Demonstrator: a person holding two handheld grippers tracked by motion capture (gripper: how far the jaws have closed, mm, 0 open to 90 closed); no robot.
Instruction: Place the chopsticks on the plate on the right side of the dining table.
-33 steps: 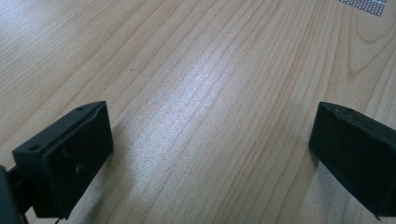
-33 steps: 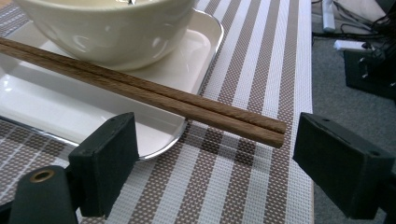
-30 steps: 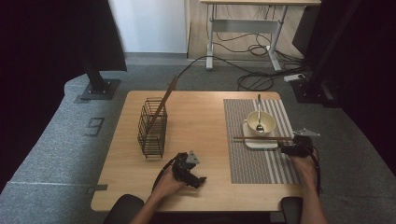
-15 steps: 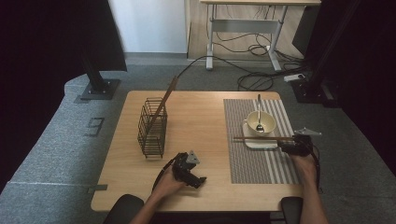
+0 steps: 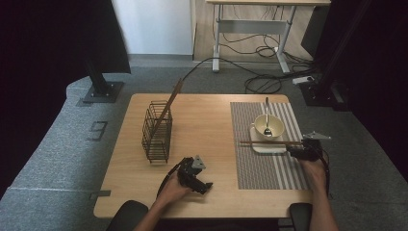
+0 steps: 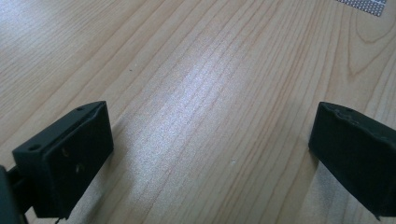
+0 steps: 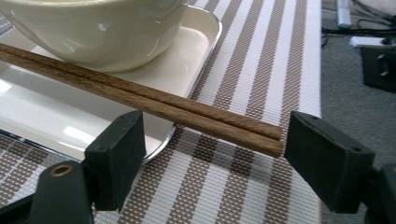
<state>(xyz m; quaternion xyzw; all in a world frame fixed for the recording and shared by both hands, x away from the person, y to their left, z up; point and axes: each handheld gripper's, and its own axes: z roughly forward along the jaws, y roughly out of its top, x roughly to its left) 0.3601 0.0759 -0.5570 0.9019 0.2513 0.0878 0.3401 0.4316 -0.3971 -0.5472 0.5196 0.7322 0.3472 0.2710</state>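
In the high view, the table (image 5: 211, 130) has much bare wood in the middle and along the near edge. A wire basket (image 5: 157, 130) stands at the left part, with one long stick leaning out of it toward the far side. A striped mat (image 5: 269, 163) covers the right part and reaches almost to the right edge. On the mat, a small tray (image 5: 262, 147) carries a bowl (image 5: 266, 126) with a spoon (image 5: 267, 118) in it. The chopsticks (image 5: 264, 143) lie across the near side of the tray, pointing left to right. The right gripper (image 5: 294, 150) is at their right ends, close to the right edge of the mat, and the forearm comes straight from the near edge. The left gripper (image 5: 204, 185) rests low on bare wood near the near edge, well apart from the basket, with the hand (image 5: 175, 185) behind it.

In the left gripper view, the jaws stand wide open over bare wood, with nothing between them. A corner of the mat (image 6: 364, 2) shows at the far right.

In the right gripper view, the jaws are open, after closing a little just now. The ends of the chopsticks (image 7: 187, 109) lie between them; the tips come very close to the right jaw, but no pad presses on them. The sticks rest on the tray rim (image 7: 205, 46), just beside the bowl (image 7: 93, 28).
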